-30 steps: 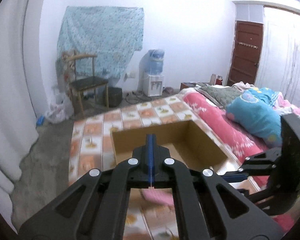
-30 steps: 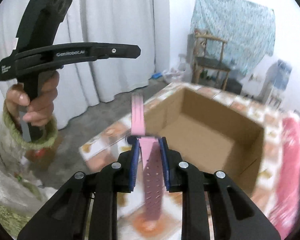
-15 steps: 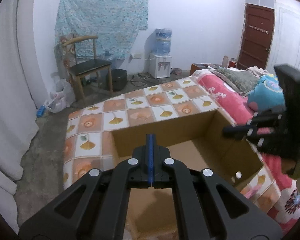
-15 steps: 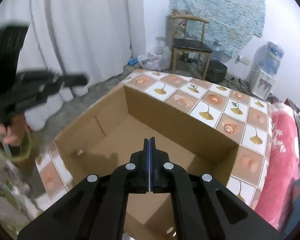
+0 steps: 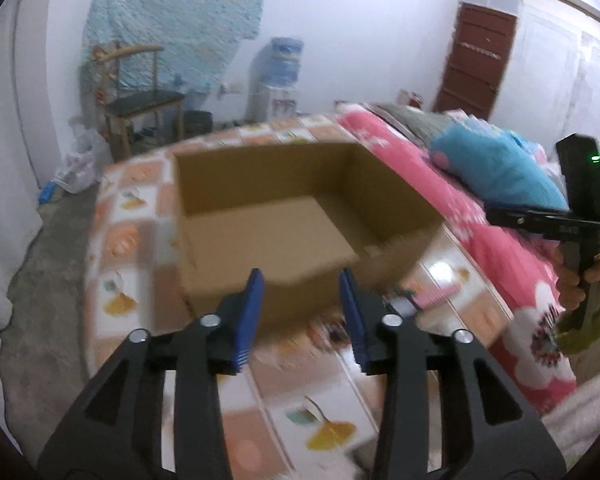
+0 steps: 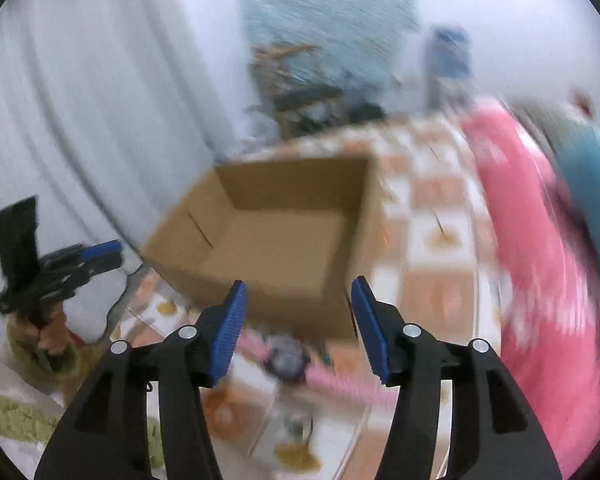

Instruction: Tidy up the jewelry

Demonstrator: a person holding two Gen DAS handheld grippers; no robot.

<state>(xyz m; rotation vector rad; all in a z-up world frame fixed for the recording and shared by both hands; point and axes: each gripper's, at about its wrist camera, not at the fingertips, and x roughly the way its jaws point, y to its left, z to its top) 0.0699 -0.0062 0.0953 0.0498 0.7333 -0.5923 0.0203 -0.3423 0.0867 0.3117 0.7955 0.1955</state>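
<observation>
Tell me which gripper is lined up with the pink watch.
The right gripper: the pink watch lies framed between its fingers, untouched. For the left gripper it lies off to the right. Both have just been opening, nothing gripped.

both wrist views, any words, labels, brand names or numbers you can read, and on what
None can be read.
Black right gripper, seen in the left wrist view: faint marking on its side, too blurred to read.
Brown cardboard box: no print visible.
Blue water bottle on the white dispenser: label, if any, too blurred.
Pink-strapped watch in front of the box: face too blurred to read.
</observation>
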